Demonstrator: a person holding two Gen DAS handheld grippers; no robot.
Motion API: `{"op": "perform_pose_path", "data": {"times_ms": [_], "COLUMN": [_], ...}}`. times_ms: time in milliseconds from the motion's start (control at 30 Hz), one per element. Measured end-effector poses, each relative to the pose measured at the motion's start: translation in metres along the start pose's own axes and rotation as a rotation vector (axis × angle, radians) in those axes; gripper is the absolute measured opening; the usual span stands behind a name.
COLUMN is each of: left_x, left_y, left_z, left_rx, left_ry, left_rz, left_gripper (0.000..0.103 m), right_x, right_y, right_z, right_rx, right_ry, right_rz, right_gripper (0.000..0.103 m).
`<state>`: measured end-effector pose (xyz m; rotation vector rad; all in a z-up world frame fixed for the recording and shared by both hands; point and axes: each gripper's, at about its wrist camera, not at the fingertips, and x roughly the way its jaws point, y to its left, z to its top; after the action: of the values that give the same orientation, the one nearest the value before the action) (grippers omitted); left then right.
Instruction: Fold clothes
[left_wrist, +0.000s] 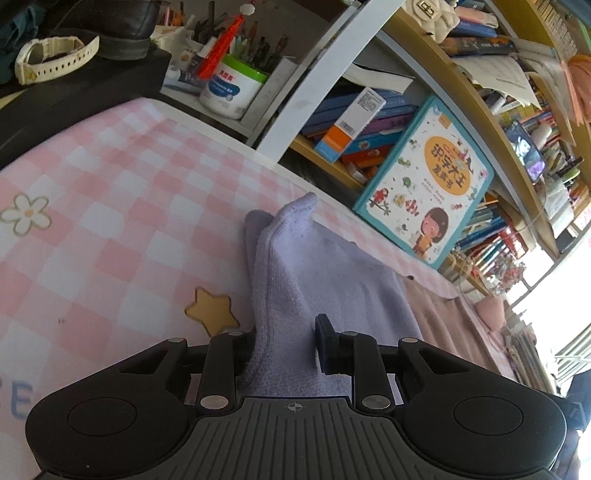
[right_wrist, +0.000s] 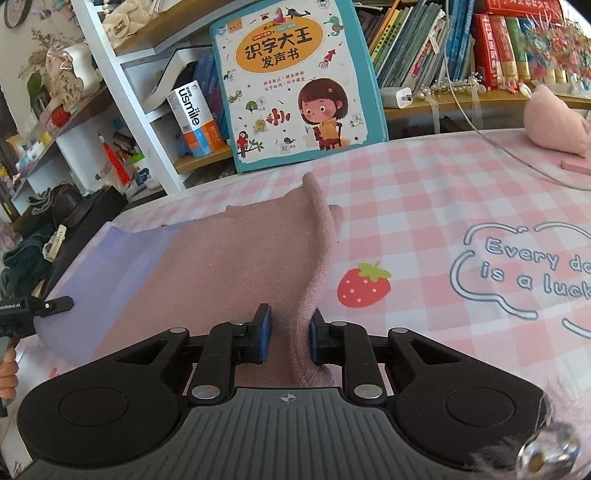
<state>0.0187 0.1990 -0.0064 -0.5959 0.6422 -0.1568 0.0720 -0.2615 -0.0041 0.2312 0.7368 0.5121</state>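
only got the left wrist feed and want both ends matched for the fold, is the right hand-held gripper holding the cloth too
Observer: Yes, the right hand-held gripper is shut on the pink end of the cloth.
Operator: anything beside it over there
Observer: A strawberry print on the checked cover, just right of the cloth's edge.
Operator: where do i show up from that side
Observer: Your left hand-held gripper shows at the picture's left edge, at the cloth's lavender end.

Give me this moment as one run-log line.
left hand-held gripper: shut on cloth | right hand-held gripper: shut on cloth | cloth raised over checked mat | fold unfinished
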Motion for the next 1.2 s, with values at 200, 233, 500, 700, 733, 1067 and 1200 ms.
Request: {"op": "perform_pose_path", "data": {"times_ms": [200, 233, 500, 700, 733, 1067, 1200], "left_x": [-0.002, -0.002, -0.006, -0.03, -0.034, -0.07, -0.075], "left_y": [-0.004, -0.004, -0.017, -0.039, -0.043, -0.071, -0.078], "left_z": [-0.008, -0.008, -0.007, -0.008, -0.008, -0.024, -0.035], "left_rx": [0.004, 0.001, 0.044, 0.134, 0.145, 0.174, 0.149], "left_ry": [0.005, 0.004, -0.012, -0.12, -0.134, -0.157, -0.122], "left_rz": [-0.014, -0.012, 0.057, 0.185, 0.195, 0.313, 0.362], "left_gripper": [0.024, 0.024, 0.03, 0.076, 0.077, 0.09, 0.092], "right_x": [-0.012, -0.013, -0.015, -0.027, -0.029, -0.039, -0.04], "right_y": [-0.008, -0.008, 0.003, 0.007, 0.008, 0.03, 0.036], "right_z": [-0.005, -0.006, -0.009, -0.007, -0.007, -0.011, -0.013], "right_rx": [0.024, 0.023, -0.059, -0.111, -0.121, -0.324, -0.397], "right_ry": [0.003, 0.002, -0.022, -0.069, -0.076, -0.091, -0.113], "right_rz": [0.007, 0.009, -0.036, -0.063, -0.063, -0.013, 0.007], "right_gripper": [0.018, 0.019, 0.031, 0.057, 0.06, 0.071, 0.071]}}
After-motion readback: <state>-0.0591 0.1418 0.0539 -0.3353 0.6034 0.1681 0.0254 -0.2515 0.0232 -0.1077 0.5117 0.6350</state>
